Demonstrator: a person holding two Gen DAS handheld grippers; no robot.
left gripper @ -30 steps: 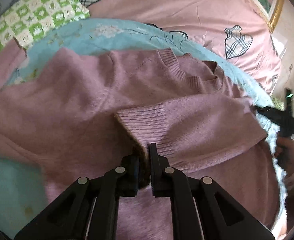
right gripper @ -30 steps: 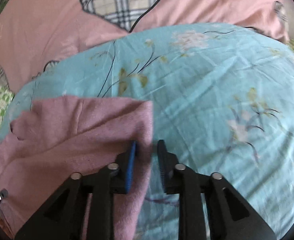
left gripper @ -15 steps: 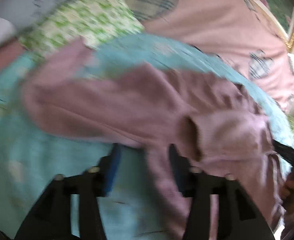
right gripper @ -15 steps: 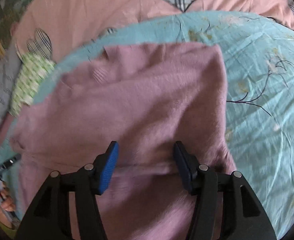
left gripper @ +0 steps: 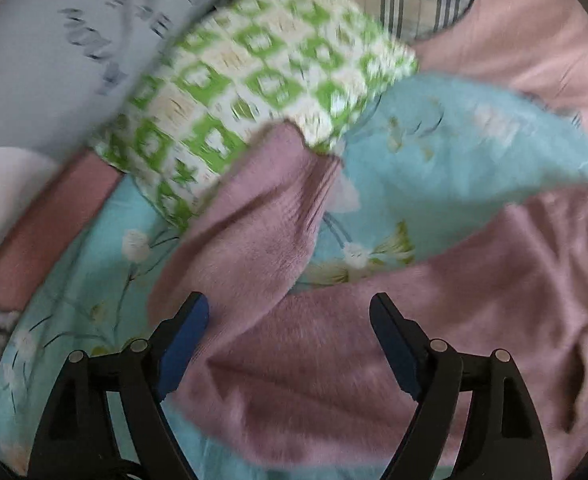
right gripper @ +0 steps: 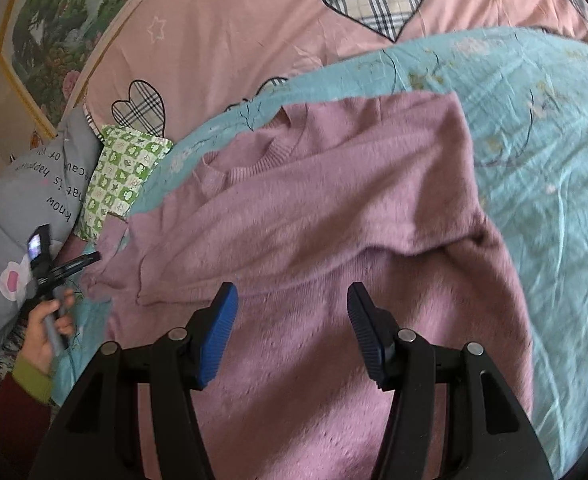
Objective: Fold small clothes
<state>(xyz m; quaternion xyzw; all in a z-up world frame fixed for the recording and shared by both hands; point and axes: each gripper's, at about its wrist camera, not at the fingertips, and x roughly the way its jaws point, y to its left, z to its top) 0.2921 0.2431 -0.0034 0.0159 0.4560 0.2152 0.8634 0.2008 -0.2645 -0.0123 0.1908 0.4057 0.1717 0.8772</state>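
Observation:
A mauve knit sweater (right gripper: 333,208) lies on a turquoise floral sheet (right gripper: 553,152), its right side folded over the body. In the left wrist view an unfolded sleeve (left gripper: 270,216) runs up and left to its cuff by the green pillow. My left gripper (left gripper: 290,336) hovers over the sweater (left gripper: 333,360) where that sleeve begins. Its jaws are opening, with cloth below them but nothing pressed. My right gripper (right gripper: 294,320) stands open above the sweater's lower body and grips nothing. The right wrist view shows the left gripper (right gripper: 74,264) in a hand (right gripper: 46,332) at the far left.
A green-and-white checked pillow (left gripper: 254,80) lies against the sleeve's cuff, beside a grey pillow with lettering (left gripper: 74,40). A pink cover with plaid hearts (right gripper: 254,32) lies beyond the sheet. A framed picture (right gripper: 54,20) stands at the back left.
The left gripper let go of the folded sleeve's cuff, opened wide and swung left to the other sleeve. The right gripper released the sweater's edge, opened and moved over the sweater's body.

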